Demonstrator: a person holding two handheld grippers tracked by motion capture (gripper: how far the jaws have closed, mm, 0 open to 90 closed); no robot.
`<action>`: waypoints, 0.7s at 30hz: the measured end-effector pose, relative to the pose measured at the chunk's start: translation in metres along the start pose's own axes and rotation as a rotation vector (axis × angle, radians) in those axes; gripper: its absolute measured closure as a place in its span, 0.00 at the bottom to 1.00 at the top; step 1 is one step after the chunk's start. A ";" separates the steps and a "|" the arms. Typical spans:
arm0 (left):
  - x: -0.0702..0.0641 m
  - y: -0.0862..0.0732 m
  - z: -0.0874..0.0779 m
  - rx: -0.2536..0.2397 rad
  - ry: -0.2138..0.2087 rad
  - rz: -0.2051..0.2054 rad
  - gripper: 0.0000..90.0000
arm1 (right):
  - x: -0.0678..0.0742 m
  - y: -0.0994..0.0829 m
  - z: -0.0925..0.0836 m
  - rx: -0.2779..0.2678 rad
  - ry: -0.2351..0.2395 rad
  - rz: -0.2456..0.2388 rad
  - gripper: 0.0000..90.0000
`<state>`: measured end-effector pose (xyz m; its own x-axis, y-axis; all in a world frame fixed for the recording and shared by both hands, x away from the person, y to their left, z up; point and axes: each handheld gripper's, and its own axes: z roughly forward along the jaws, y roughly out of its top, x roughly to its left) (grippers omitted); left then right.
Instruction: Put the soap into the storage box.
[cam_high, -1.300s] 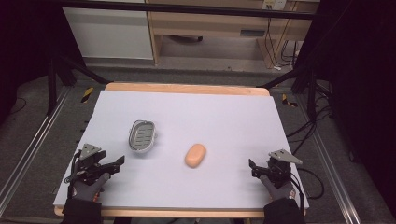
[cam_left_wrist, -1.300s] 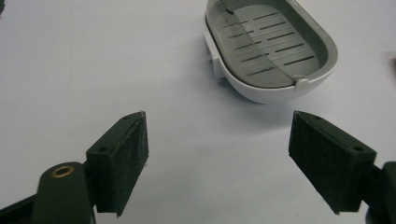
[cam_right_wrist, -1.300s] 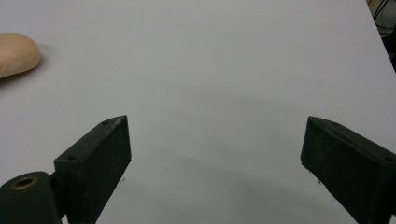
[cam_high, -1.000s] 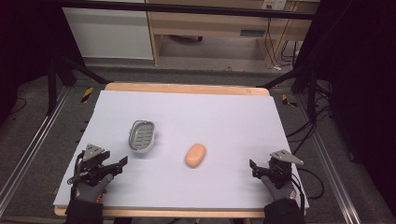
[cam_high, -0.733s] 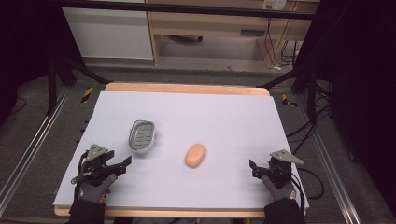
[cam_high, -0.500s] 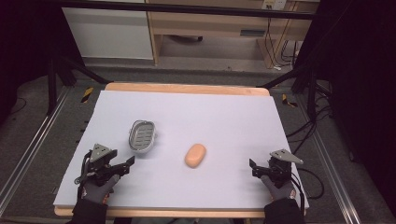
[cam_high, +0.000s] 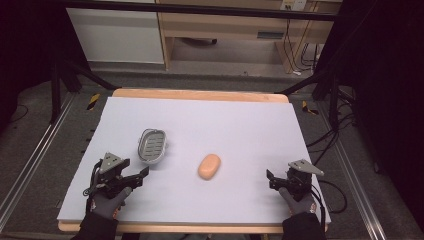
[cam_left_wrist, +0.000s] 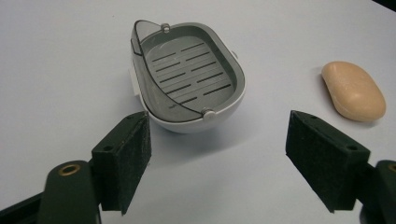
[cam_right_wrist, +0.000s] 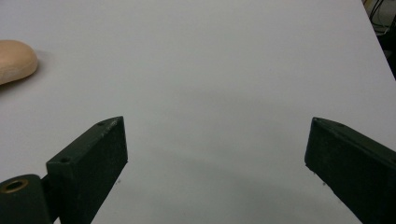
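A grey oval soap dish (cam_high: 151, 146) with a slotted insert lies left of centre on the white table top (cam_high: 240, 125). A peach bar of soap (cam_high: 209, 166) rests to its right, apart from it. My left gripper (cam_high: 137, 177) hovers near the front left, just short of the dish. In the left gripper view its jaws have just been opening, and the left gripper (cam_left_wrist: 219, 127) stands open with nothing between the pads, facing the dish (cam_left_wrist: 187, 84) and the soap (cam_left_wrist: 354, 91). My right gripper (cam_high: 271, 180) is open at the front right. In the right gripper view the right gripper (cam_right_wrist: 217, 123) is over bare table, with the soap (cam_right_wrist: 14, 58) far left.
The table's wooden edge (cam_high: 200, 95) shows at the back. Beyond it stand a white cabinet (cam_high: 115, 35) and a wooden shelf unit (cam_high: 225, 30). Metal rails (cam_high: 30, 165) run along both sides on the floor. Cables (cam_high: 335, 192) trail at the right.
My left gripper has moved forward and to the right, toward the soap dish, and its jaws have spread wider. The right gripper, the dish and the soap have not moved.
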<state>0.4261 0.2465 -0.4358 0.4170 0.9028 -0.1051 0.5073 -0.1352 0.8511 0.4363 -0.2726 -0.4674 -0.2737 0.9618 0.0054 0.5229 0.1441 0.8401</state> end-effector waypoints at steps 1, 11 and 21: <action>-0.001 0.001 0.000 0.000 -0.004 0.002 0.24 | 0.000 0.000 0.000 0.003 0.001 0.000 0.07; -0.006 0.008 -0.002 -0.013 -0.014 0.016 0.23 | 0.002 -0.001 0.001 0.011 0.000 -0.007 0.07; -0.018 0.015 0.003 -0.011 -0.031 0.040 0.22 | 0.002 -0.001 0.001 0.014 0.009 -0.009 0.07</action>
<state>0.4285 0.2265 -0.4232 0.4601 0.8836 -0.0870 0.4818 -0.1661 0.8604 0.4361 -0.2702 -0.4687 -0.2855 0.9584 0.0032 0.5316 0.1556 0.8326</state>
